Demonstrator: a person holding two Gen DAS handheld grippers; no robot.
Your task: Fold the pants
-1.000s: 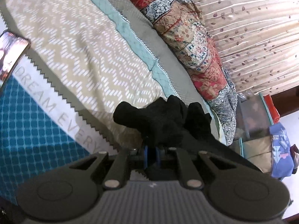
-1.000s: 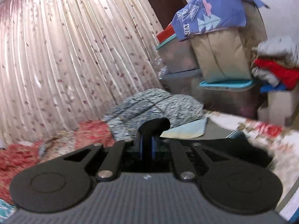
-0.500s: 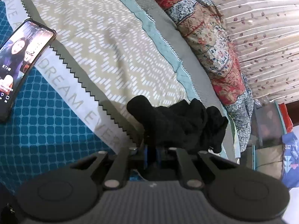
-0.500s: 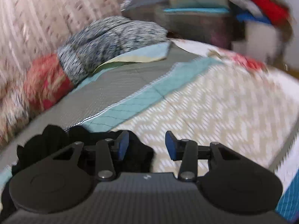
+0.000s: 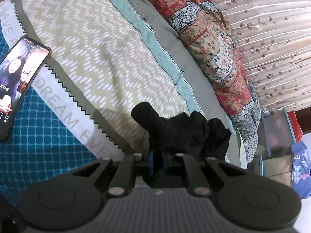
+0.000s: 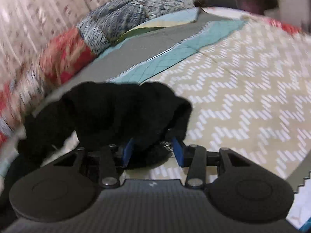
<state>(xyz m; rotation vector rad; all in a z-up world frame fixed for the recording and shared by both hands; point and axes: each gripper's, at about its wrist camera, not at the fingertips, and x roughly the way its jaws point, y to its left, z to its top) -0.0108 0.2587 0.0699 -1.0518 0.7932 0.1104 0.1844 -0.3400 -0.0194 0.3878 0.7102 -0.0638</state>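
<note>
- Across the bed (image 5: 108, 62) lies a patchwork bedspread: a beige zigzag panel in the middle, a teal strip and a grey strip beyond it, and a white band with grey letters bordering a blue checked panel on the near side.
- Beyond the bed hangs a pale curtain (image 5: 272, 35) printed with small leaves; it fills the far side of the left wrist view.
- Between the bed's grey strip and the curtain lies a long bundle of floral bedding (image 5: 213, 58) in red, tan and blue, ending in a grey speckled part, which the right wrist view shows blurred.
- At the bed's far corner stand stacked storage boxes (image 5: 276, 136), with a blue printed cloth (image 5: 300, 167) hanging just beside them.
- On the bed's zigzag panel, close to the teal strip, sit the black pants (image 5: 184, 132), bunched into a rumpled heap.
- On the bed's blue checked panel, well apart from the pants, lies a phone (image 5: 17, 85) with its screen lit.
- The left claw (image 5: 157, 162) is pressed together on a fold of the pants, its blue pads nearly meeting with black cloth between them.
- The right claw (image 6: 153, 151) stands partly spread and is closing; the near edge of the pants lies between its blue pads (image 6: 177, 151), which do not yet press on the cloth.
</note>
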